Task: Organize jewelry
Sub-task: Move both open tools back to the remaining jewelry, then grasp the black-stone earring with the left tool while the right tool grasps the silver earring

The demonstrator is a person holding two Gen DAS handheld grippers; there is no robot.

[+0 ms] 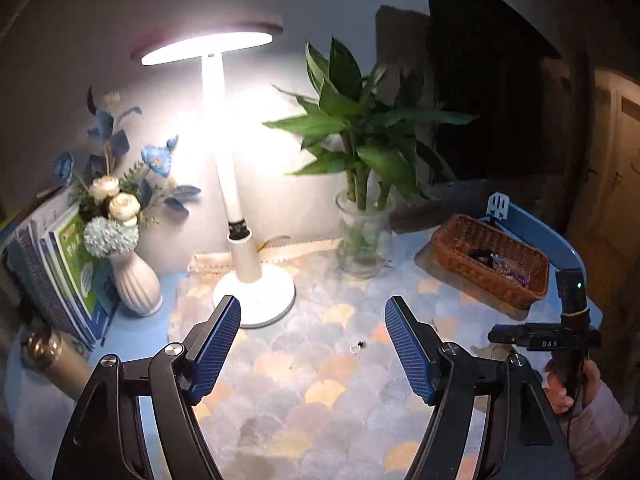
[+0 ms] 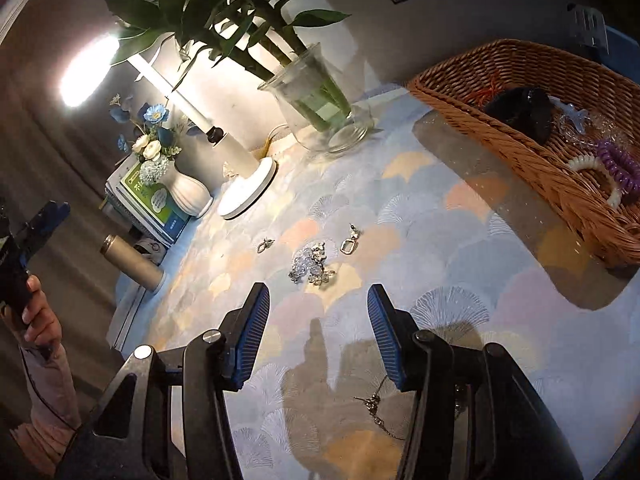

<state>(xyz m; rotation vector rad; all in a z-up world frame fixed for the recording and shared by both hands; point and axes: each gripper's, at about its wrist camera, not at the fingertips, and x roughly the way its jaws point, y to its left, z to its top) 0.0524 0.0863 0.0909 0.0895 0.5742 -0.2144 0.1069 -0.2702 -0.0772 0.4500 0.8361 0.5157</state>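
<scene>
Hovering above the tabletop point(image 2: 440, 216), both tools gape with nothing between their pads: left tool point(image 1: 313, 344), right tool point(image 2: 318, 328). Crystal bracelet point(image 2: 312, 266) lies at twelve o'clock of the right tool, wicker basket point(image 2: 520, 168) at two o'clock.

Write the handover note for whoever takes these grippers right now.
Left gripper: open, empty, above the mat.
Right gripper: open, empty, just short of the loose pieces.
Basket, far right: already holds a purple coil tie, a white bracelet, a dark item and a few more pieces.
Still on the mat: crystal cluster, two earrings, and a chain near the right gripper's fingers.
Left to do: probably move those four into the basket; the cluster lies nearest ahead of the right gripper.
</scene>
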